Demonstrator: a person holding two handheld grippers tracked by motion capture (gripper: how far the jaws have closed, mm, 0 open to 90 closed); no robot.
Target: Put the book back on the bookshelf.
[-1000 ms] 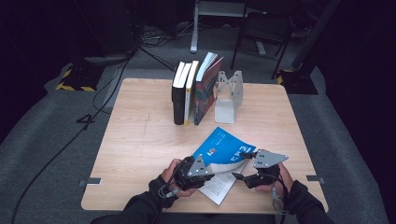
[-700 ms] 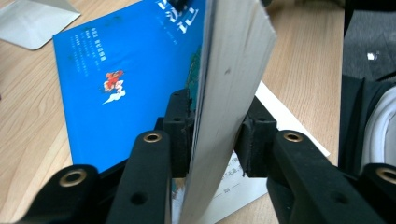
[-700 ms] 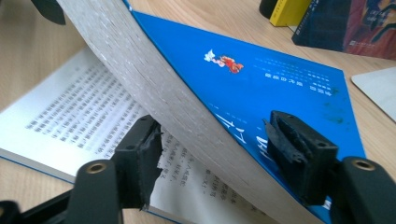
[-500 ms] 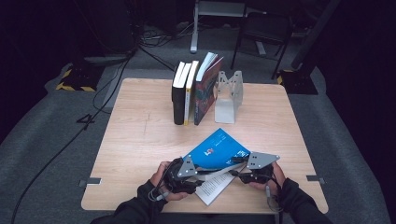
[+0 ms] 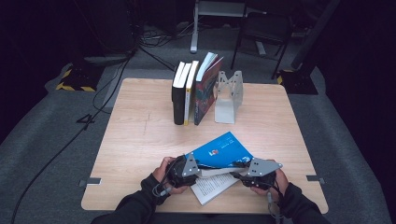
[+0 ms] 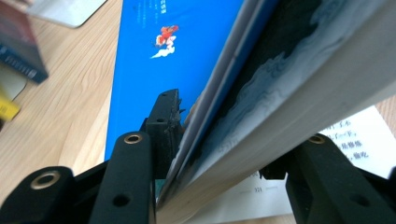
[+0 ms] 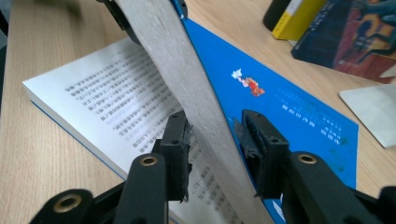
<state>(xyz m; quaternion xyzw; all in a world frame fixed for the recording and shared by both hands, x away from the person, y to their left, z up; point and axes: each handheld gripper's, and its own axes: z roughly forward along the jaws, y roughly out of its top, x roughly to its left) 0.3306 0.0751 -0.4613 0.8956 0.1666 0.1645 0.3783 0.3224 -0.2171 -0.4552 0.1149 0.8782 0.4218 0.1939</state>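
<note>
A blue-covered book [image 5: 223, 149] lies open near the table's front edge, with a printed page [image 5: 212, 185] facing up. A block of its pages and the blue cover stand raised between my two grippers. My left gripper [image 5: 198, 169] holds that block from the left. In the left gripper view its jaws [image 6: 224, 140] have just been closing and press on cover and page block [image 6: 289, 88]. My right gripper [image 5: 236, 171] holds it from the right. Its jaws [image 7: 215, 119] have also just been closing, with both pads against the grey page edge [image 7: 196, 88].
Three books [image 5: 194, 88] stand upright at the back of the wooden table [image 5: 140, 140], leaning on a grey metal bookend [image 5: 228, 95]. The person's hands and dark sleeves are at the table's front edge. Cables cross the dark floor behind.
Both hands have shifted slightly to the left. The raised part of the book now stands steeper between the two grippers, and both pairs of jaws sit closer on it.
</note>
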